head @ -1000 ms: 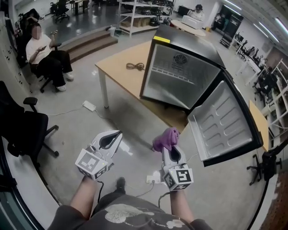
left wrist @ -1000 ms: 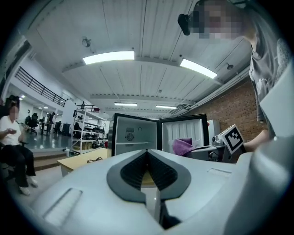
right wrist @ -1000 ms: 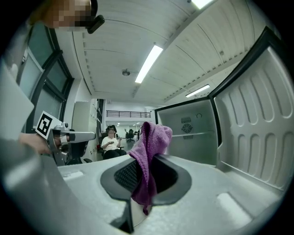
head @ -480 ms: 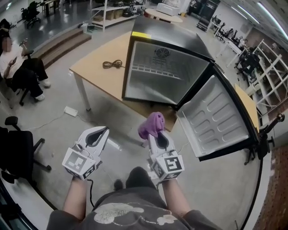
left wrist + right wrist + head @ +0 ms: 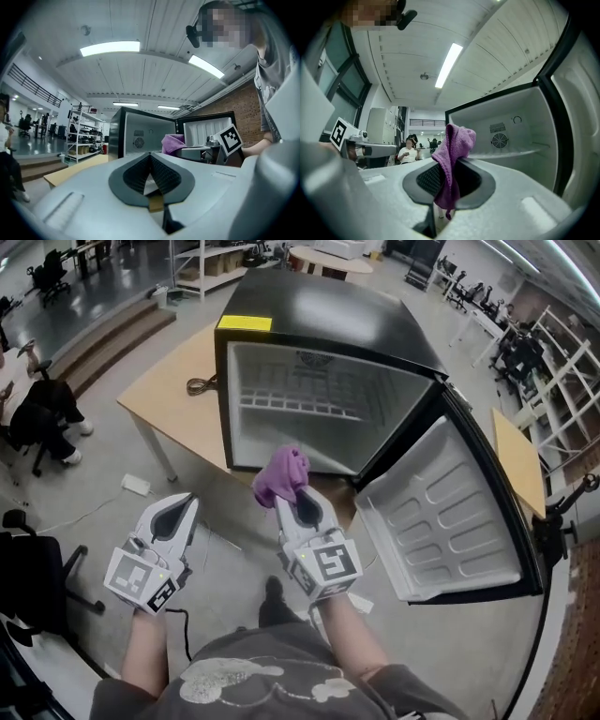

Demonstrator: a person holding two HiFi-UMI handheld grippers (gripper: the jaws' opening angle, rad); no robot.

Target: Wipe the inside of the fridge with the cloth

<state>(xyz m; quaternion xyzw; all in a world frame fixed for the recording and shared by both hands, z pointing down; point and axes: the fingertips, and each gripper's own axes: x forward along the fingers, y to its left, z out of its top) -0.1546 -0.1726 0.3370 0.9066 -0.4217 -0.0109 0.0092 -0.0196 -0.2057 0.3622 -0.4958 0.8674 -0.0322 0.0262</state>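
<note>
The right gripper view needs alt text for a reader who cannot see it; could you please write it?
The right gripper has its fingers shut on a purple cloth that sticks up between them. Beyond it the open fridge shows its white interior with a round fan vent on the back wall.

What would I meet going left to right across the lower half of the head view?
Black office chair → left claw, shut and empty → purple cloth pinched in the right claw → open fridge door.
</note>
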